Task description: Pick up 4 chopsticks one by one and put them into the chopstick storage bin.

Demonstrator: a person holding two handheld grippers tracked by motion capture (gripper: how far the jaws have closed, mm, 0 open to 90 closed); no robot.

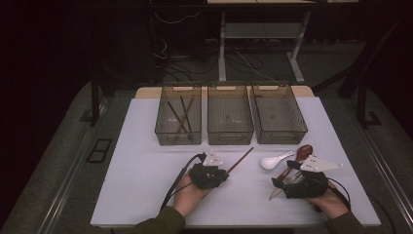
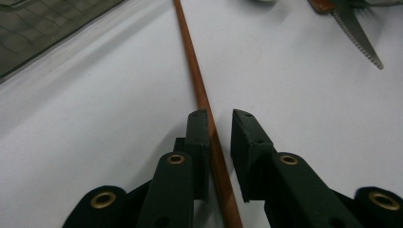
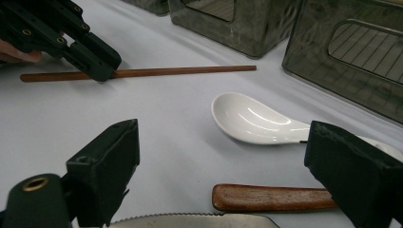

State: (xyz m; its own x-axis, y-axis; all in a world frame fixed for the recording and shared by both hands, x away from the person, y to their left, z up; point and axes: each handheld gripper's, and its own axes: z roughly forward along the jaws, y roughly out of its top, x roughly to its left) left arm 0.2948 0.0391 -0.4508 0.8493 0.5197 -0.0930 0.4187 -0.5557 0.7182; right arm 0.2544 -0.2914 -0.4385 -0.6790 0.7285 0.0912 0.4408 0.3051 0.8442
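Observation:
A long wooden chopstick (image 1: 241, 160) lies on the white table, slanting toward the bins. My left gripper (image 1: 225, 171) is low over its near end. In the left gripper view the chopstick (image 2: 192, 57) runs between the jaws of that gripper (image 2: 219, 116); it rests against the left pad, and a gap shows at the right pad. My right gripper (image 1: 284, 174) is open wide. In its own view this gripper (image 3: 223, 130) has a white ceramic spoon (image 3: 247, 118) lying beyond its jaws, and the left gripper (image 3: 97, 66) shows at the chopstick (image 3: 190, 71).
Three clear bins stand in a row at the back: the left bin (image 1: 160, 131) holds chopsticks, beside the middle bin (image 1: 230, 139) and the right bin (image 1: 280, 139). A brown wooden spoon (image 1: 304, 150) and a serrated knife (image 1: 273, 193) lie by the right gripper.

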